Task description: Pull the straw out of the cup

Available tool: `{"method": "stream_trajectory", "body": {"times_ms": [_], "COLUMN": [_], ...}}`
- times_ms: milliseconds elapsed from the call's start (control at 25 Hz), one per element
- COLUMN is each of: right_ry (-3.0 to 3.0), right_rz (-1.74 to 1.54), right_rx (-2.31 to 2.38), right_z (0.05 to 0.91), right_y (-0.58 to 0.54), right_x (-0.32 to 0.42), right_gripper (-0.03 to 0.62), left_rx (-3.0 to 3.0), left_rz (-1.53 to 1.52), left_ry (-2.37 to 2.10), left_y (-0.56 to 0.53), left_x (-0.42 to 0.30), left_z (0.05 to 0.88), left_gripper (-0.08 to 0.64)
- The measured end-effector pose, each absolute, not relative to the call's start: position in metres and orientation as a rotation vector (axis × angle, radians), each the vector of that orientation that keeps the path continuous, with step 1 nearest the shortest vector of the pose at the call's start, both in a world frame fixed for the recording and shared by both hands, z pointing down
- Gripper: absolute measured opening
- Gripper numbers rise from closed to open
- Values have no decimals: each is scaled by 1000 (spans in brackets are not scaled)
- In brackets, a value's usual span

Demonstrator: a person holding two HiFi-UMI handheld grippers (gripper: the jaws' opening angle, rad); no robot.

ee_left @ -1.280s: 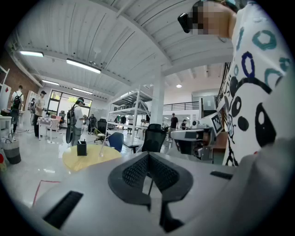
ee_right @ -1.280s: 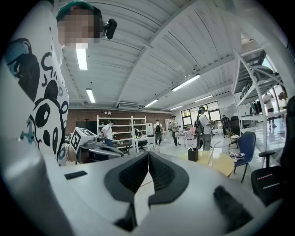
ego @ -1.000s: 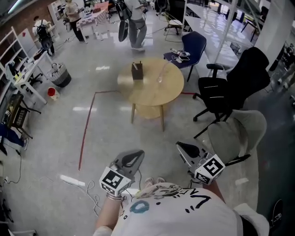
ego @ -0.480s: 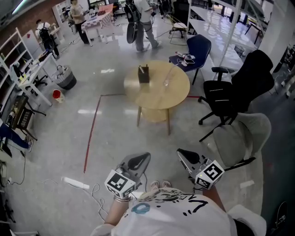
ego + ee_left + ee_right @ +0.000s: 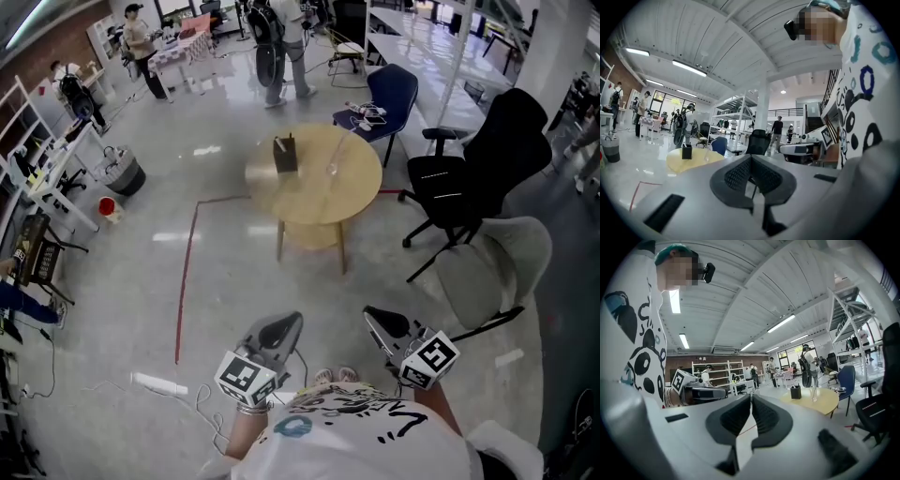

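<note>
In the head view, your left gripper [image 5: 277,330] and right gripper [image 5: 384,323] hang close to your body, well apart from the round pale wooden table [image 5: 314,202]. On that table stands a clear plastic cup [image 5: 332,169] with what looks like a thin straw [image 5: 343,148] leaning out of it, though it is too small to be sure. A dark square box [image 5: 284,155] stands near the cup. A black office chair [image 5: 473,164] is beside the table.

In the left gripper view, your jaws are pressed together with nothing between them, and the table lies far off to their left.

In the right gripper view, the jaws likewise meet on nothing, and the cup [image 5: 814,393] stands on the distant table.
</note>
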State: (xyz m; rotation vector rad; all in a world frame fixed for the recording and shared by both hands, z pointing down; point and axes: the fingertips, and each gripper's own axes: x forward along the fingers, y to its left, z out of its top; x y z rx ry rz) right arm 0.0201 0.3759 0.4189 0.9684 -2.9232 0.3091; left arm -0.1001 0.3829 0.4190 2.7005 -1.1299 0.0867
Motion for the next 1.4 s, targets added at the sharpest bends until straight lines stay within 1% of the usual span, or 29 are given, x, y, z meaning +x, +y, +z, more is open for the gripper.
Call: {"method": "stream_trajectory", "body": {"times_ms": [320, 640, 1400], "right_ry": [-2907, -2902, -2934], "right_rz": [309, 330, 268], "right_rx": [1013, 1000, 924], "right_z": [418, 420, 410], "right_y": [372, 342, 181], "right_x": [7, 7, 59], "right_gripper": [29, 29, 29], "left_rx": [2666, 2668, 2676], "left_rz": [83, 71, 57], "left_ry": [-1084, -1082, -1126], "left_y": [383, 349, 189], "left_x": [-116, -113, -56], "left_z": [434, 432, 419], "left_gripper": [15, 15, 15]}}
